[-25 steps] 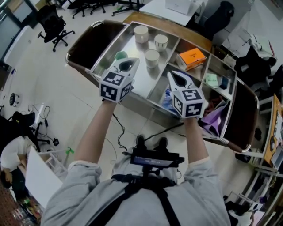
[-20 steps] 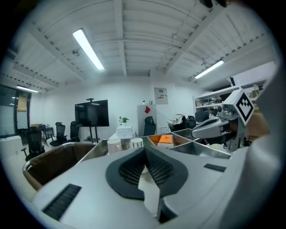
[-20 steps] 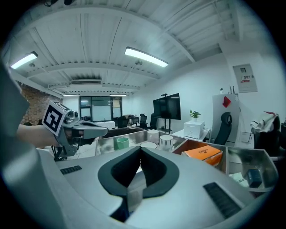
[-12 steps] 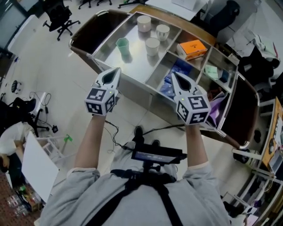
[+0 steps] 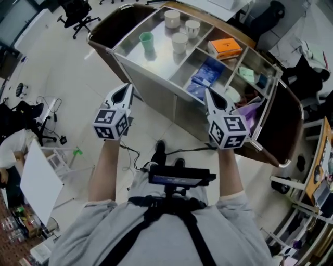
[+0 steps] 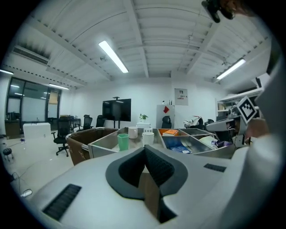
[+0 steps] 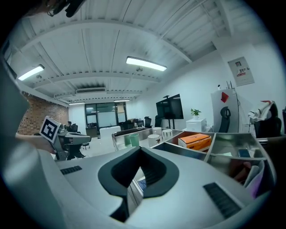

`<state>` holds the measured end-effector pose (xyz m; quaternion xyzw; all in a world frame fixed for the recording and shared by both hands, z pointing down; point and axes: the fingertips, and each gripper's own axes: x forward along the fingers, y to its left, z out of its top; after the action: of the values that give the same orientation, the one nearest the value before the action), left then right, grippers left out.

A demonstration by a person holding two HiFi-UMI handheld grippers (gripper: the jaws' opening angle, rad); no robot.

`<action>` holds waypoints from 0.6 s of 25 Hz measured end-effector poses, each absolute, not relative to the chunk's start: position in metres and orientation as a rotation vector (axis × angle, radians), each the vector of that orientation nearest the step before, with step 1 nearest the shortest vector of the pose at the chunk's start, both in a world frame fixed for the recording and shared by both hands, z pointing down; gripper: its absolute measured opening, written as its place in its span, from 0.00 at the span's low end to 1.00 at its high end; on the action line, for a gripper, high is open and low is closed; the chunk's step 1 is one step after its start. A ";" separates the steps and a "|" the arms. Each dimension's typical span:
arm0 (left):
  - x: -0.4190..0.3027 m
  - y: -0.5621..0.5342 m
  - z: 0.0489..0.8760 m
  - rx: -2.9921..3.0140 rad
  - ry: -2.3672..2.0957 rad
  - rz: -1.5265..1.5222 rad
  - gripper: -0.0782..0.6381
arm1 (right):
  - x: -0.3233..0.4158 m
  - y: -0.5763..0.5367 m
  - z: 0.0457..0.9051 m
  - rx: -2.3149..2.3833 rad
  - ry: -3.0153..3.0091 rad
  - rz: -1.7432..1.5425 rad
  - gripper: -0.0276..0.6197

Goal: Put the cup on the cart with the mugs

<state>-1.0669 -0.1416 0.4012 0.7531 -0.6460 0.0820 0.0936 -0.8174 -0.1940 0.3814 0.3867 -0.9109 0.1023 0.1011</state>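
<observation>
The green cup (image 5: 147, 39) stands upright on the steel cart (image 5: 136, 66), in its left compartment, just left of three white mugs (image 5: 180, 41). My left gripper (image 5: 126, 89) hangs over the floor, short of the cart's near wall, shut and empty. Near the middle compartments my right gripper (image 5: 209, 93) is held just in front of the cart, shut, with nothing in it. In the left gripper view the green cup (image 6: 123, 141) and a white mug (image 6: 148, 137) show beyond the left gripper (image 6: 144, 150). The right gripper view has the green cup (image 7: 131, 140) past the right gripper (image 7: 139, 151).
The cart's other compartments hold an orange box (image 5: 225, 47), blue packets (image 5: 204, 78) and purple cloth (image 5: 248, 113). Brown bags (image 5: 106, 32) hang at the cart's ends. Office chairs (image 5: 78, 11) stand at the far left. Cables (image 5: 132, 153) lie on the floor by my feet.
Both grippers have drawn back from the cart toward me, the left one down and to the left. The green cup stays on the cart, now in full view.
</observation>
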 end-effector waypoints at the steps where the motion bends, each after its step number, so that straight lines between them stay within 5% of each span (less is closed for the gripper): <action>1: -1.067 -0.136 0.401 2.225 -1.926 0.237 0.11 | -0.815 -0.191 0.383 1.139 -2.692 0.304 0.04; 15: -1.064 -0.081 0.419 2.149 -1.982 0.248 0.11 | -0.814 -0.161 0.388 1.071 -2.709 0.267 0.04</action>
<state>-1.0637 -0.0809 0.4186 0.7285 -0.6719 0.0841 0.1039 -0.8139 -0.1615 0.3877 0.3639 -0.9207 0.0909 0.1081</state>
